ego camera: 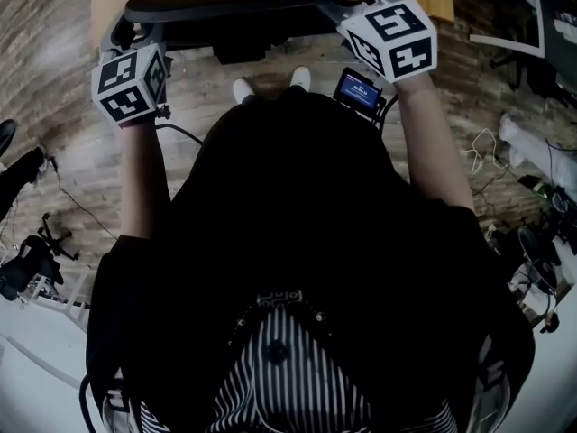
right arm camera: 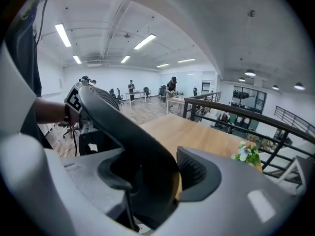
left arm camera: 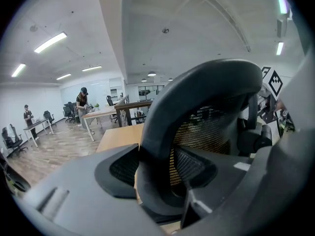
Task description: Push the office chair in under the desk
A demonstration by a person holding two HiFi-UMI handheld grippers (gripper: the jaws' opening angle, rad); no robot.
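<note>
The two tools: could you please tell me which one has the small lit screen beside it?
The right tool: the lit blue screen sits just beside its marker cube, while nothing like it shows by the left tool.

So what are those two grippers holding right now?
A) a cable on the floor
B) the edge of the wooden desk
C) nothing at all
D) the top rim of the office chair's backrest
D: the backrest's top rim sits gripped between the jaws of the left gripper and of the right gripper, one near each end.
</note>
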